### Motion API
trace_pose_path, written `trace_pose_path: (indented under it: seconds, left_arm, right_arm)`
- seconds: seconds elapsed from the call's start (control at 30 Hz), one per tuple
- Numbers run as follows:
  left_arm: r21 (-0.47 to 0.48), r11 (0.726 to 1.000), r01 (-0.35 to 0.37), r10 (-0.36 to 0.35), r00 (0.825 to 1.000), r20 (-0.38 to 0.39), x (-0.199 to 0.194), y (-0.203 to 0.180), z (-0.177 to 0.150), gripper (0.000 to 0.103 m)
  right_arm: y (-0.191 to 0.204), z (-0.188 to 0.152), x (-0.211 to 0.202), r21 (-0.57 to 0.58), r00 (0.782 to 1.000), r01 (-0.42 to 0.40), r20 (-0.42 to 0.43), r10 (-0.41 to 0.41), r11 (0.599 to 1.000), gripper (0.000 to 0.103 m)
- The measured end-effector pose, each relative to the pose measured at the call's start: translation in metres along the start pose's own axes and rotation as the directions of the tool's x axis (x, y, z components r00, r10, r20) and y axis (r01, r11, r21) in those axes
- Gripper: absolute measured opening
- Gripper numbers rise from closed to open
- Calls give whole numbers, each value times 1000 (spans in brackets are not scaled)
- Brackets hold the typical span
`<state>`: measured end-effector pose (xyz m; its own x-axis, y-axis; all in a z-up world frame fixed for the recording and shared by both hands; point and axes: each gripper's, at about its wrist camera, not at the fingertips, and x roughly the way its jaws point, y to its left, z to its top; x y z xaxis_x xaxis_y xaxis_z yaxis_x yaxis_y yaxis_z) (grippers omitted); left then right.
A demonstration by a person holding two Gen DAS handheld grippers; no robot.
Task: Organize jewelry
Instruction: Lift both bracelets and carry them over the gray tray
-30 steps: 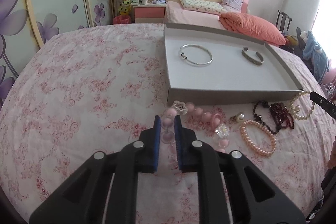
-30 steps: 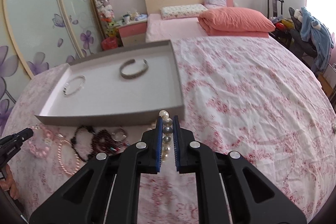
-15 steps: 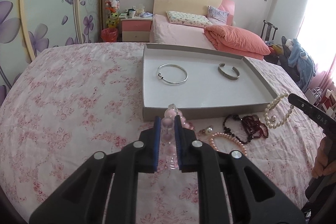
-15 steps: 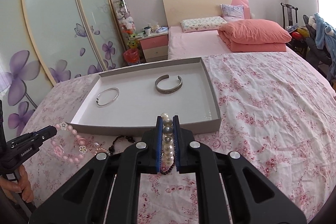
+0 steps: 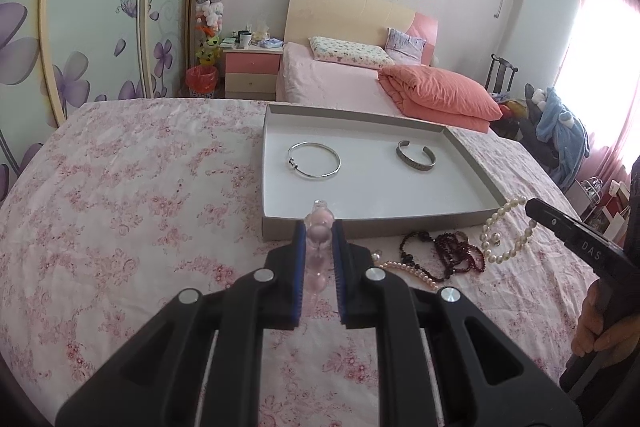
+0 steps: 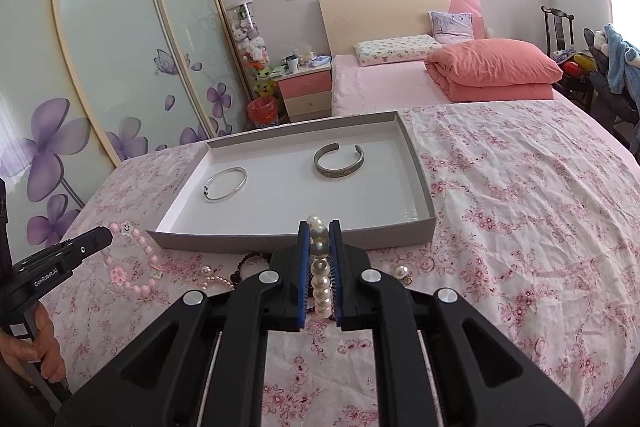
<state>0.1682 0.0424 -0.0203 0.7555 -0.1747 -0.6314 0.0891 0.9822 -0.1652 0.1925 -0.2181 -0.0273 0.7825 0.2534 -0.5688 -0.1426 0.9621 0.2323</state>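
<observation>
My left gripper (image 5: pixel 318 227) is shut on a pink bead bracelet (image 5: pixel 319 239) and holds it in the air in front of the grey tray (image 5: pixel 360 225); the bracelet also hangs in the right wrist view (image 6: pixel 132 267). My right gripper (image 6: pixel 319 227) is shut on a white pearl bracelet (image 6: pixel 320 267), which dangles in the left wrist view (image 5: pixel 506 235). In the tray lie a thin silver bangle (image 5: pixel 315 160) and a wide silver cuff (image 5: pixel 416 155). On the bedspread lie a dark red bead string (image 5: pixel 448 251) and a pink pearl bracelet (image 5: pixel 408 271).
The tray (image 6: pixel 280 239) sits on a pink flowered bedspread (image 5: pixel 120 187). A pearl earring (image 6: pixel 401 271) lies by its front right corner. Behind are another bed with an orange quilt (image 5: pixel 436 95), a nightstand (image 5: pixel 252 67) and sliding wardrobe doors (image 6: pixel 100 47).
Both grippers have lifted off the bedspread with their bracelets, and the tray now sits lower and farther in both views.
</observation>
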Motion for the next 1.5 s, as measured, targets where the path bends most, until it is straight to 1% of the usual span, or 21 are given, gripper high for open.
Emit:
trace_pose_path:
  seconds: [0.23, 0.4, 0.63, 0.7, 0.83, 1.03, 1.27, 1.5]
  left_arm:
    - [16, 1000, -12, 11, 999, 42, -13, -13, -2, 14]
    - [31, 998, -50, 47, 995, 90, -23, -23, -2, 14]
    - [59, 992, -114, 103, 981, 166, -34, -39, -1, 14]
    - [75, 987, -143, 127, 973, 191, -37, -45, -1, 14]
    - [92, 980, -176, 152, 964, 219, -39, -52, 1, 14]
    - [102, 975, -198, 169, 956, 238, -40, -61, 5, 14]
    - [112, 974, -198, 168, 957, 237, -36, -62, 9, 14]
    - [126, 973, -194, 161, 958, 238, -21, -66, 26, 14]
  right_arm:
    - [7, -3, -13, -4, 999, -14, 34, 14, 1000, 10]
    - [15, -3, -26, -20, 997, -13, 78, 14, 1000, 10]
    - [24, -2, -40, -48, 989, 0, 148, 7, 999, 10]
    - [26, -1, -43, -58, 986, 7, 165, 3, 998, 10]
    - [29, 0, -47, -74, 981, 17, 196, -2, 997, 10]
    - [32, 3, -55, -86, 971, 31, 240, -9, 996, 10]
    - [32, 11, -54, -94, 966, 28, 258, -3, 995, 10]
    - [30, 31, -44, -88, 960, 33, 281, -7, 996, 10]
